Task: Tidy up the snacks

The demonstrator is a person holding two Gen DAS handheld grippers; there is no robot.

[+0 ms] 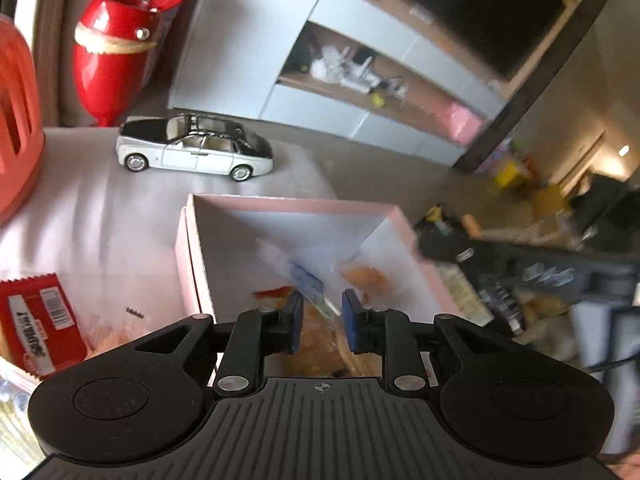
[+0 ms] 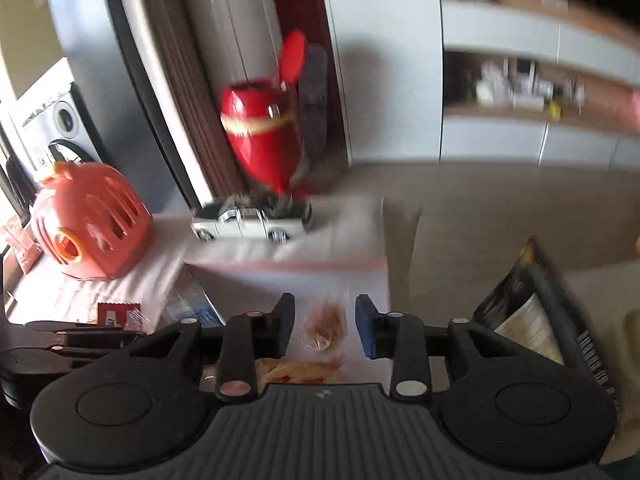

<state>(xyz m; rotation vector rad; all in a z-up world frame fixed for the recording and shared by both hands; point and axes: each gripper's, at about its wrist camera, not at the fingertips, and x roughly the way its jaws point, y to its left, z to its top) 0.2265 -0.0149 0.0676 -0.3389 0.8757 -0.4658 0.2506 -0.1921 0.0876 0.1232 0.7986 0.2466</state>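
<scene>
The left gripper [image 1: 319,322] hangs right over the pink box [image 1: 288,205] on the cloth-covered table [image 1: 100,216], its blue pads [image 1: 295,318] parted with a clear-wrapped pastry [image 1: 320,344] sitting in the gap between them; from here I cannot tell whether the pads are still touching the wrapper or have let go, but the jaws stand apart rather than clamped. Inside the box there is already another small wrapped pastry [image 1: 366,278] near the far right corner. The right gripper [image 2: 325,326] hovers over the same box too, jaws wide and holding nothing, with packets lying below it. To my eye the step in hand is dropping snacks into the box, and that one looks about delivered. A red wafer packet [image 1: 38,320] lies on the cloth just left of the box, and a dark snack bag [image 2: 532,312] stands off to the right side, both outside the box. The next move, I would judge, calls for lifting a gripper clear of the box wall and going for one of those loose packets, keeping away from the toy car [image 1: 194,147] and the red vase [image 1: 114,52] behind
</scene>
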